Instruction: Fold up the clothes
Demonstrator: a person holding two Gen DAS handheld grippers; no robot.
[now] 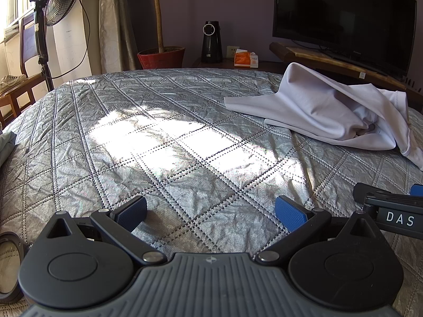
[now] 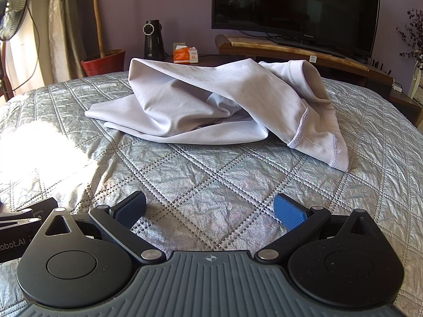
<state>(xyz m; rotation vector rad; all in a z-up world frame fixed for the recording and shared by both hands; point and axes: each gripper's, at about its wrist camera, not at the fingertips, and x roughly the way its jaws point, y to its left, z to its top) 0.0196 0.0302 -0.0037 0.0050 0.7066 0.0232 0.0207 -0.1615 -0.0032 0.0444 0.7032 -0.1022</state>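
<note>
A crumpled pale lilac garment [image 2: 211,105] lies in a heap on the silver quilted bedspread [image 2: 211,185]; a hemmed opening faces the right side. In the left wrist view the garment [image 1: 330,111] lies at the far right. My left gripper [image 1: 211,211] is open and empty, low over the bedspread [image 1: 158,145], well short and left of the garment. My right gripper [image 2: 210,210] is open and empty, low over the bedspread, a short way in front of the garment. The right gripper's body shows at the right edge of the left wrist view [image 1: 391,211].
Beyond the bed stand a TV [image 2: 296,8] on a wooden stand, a black speaker [image 2: 152,39], an orange tissue box [image 2: 185,54] and a red plant pot [image 2: 103,62]. A standing fan [image 1: 50,13] and wooden chair [image 1: 18,84] are at the left. Sunlight falls on the bedspread's left part.
</note>
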